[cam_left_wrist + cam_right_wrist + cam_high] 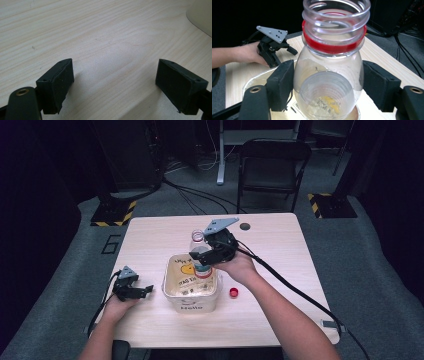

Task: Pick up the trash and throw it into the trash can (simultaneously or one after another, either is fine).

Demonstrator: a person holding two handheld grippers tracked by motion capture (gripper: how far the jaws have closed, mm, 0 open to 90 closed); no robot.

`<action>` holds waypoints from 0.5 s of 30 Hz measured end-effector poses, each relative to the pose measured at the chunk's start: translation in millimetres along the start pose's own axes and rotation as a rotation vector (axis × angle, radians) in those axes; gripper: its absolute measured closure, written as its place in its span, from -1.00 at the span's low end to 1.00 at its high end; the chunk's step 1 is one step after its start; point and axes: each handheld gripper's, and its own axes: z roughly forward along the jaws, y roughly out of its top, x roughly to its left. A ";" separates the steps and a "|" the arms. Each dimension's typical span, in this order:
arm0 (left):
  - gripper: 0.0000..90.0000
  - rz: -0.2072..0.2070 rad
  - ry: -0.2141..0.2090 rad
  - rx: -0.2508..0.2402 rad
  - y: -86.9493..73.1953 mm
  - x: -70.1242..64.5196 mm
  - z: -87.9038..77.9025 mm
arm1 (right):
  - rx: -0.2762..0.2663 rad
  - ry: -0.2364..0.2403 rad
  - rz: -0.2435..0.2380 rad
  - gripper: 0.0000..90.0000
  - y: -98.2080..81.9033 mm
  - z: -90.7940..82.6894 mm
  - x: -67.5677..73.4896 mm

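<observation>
Jaws of the right gripper (325, 85) are clamped on an uncapped clear plastic bottle (329, 65), held upright with its base down inside the cream tub (172, 297). Well off to the side, the left gripper (134, 289) is rested on the table (280, 250), jaws apart and empty.

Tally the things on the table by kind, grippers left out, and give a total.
Clear plastic bottles, uncapped: 2, one standing behind the tub, one clamped in the right gripper over the tub
Cream tub: 1
Red bottle cap: 1
Dark round disc at the table's far edge: 1
Total: 5
</observation>
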 end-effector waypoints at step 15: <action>-0.67 0.000 0.000 0.000 0.0 0.0 0.0 | 0.009 -0.014 0.026 -0.38 -24.9 17.6 -1.3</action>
